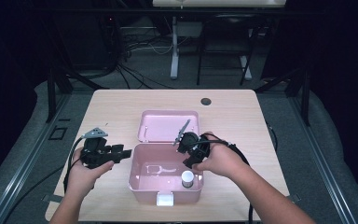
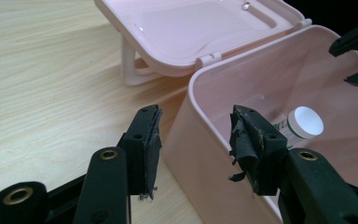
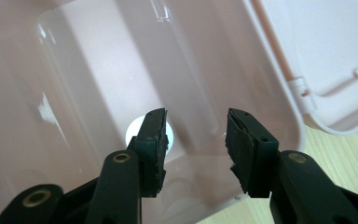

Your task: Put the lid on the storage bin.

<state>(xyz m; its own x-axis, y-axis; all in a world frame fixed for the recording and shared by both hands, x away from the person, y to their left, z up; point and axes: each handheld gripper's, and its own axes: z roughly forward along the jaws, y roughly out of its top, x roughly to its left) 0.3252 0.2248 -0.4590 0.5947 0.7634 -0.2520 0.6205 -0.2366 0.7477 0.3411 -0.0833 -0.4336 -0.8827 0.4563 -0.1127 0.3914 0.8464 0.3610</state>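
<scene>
The small white-capped bottle (image 1: 187, 178) stands upright inside the open pink box (image 1: 165, 192), in the box's corner towards the tabletop's (image 1: 121, 107) near right, close to the walls. In my judgement the main risk is a finger of the right gripper (image 3: 196, 140) catching the box wall or knocking the bottle over, since it comes in at a slant with little room. Its fingers (image 3: 151, 140) stand partly apart above the bottle, holding nothing. The left gripper (image 2: 196, 140) straddles the box's left wall, fingers (image 2: 144, 144) wide and not pressing; a bump there could shift the box.
</scene>
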